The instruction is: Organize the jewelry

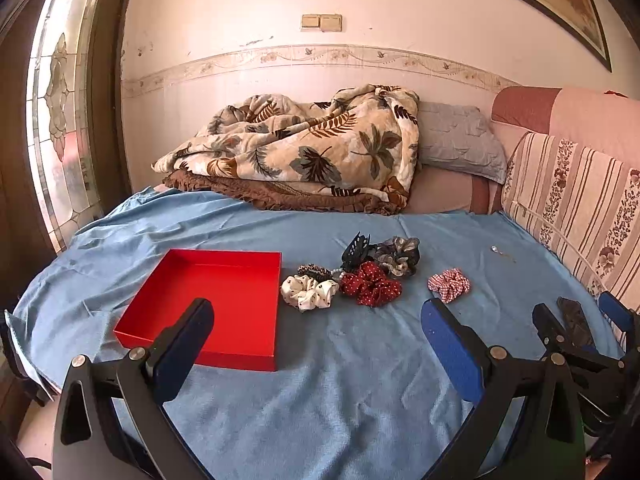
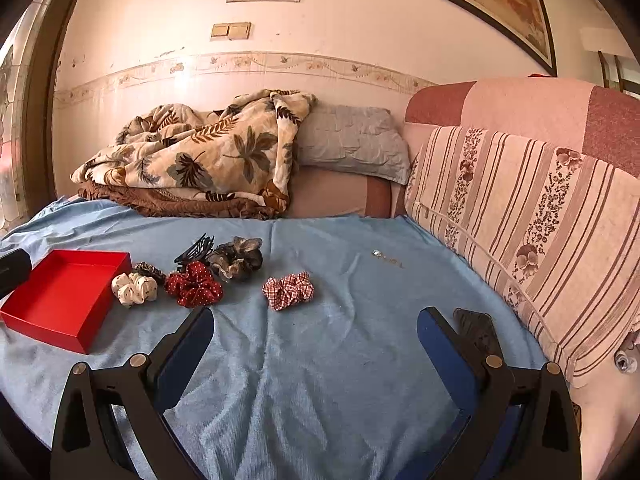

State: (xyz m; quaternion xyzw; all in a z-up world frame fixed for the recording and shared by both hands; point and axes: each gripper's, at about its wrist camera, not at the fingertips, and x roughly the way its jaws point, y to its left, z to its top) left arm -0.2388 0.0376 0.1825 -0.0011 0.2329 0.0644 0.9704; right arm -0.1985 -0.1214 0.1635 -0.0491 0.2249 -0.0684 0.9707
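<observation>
1. The red box (image 1: 224, 304) sits lidless on the blue cloth (image 1: 320, 380) at the left, its open top facing up, so it reads as the place where the pieces are meant to go; it looks empty
2. The pieces lie loose to the right of it: a white dotted scrunchie (image 1: 307, 292) just beside the box wall, a red dotted scrunchie (image 1: 370, 283) next to that, a dark claw clip (image 1: 355, 249) and a grey scrunchie (image 1: 398, 255) behind them, a small leopard-print band (image 1: 314, 271) tucked between
3. A red checked scrunchie (image 2: 289, 290) lies apart from the cluster, and a thin chain with a pale stone (image 2: 386, 259) lies farther back toward the striped cushion (image 2: 532, 232) (too small to tell more)
4. The left gripper (image 1: 318, 320) hovers low over the cloth, angled forward, fingers spread wide and holding nothing; its left finger overlaps the box in view
5. The right gripper (image 2: 316, 324) hangs likewise, jaws wide apart and empty, the checked scrunchie lying ahead between its tips (probably the nearest pick)
6. A dark flat object (image 2: 478, 330) lies behind the right finger; I cannot tell what it is
</observation>
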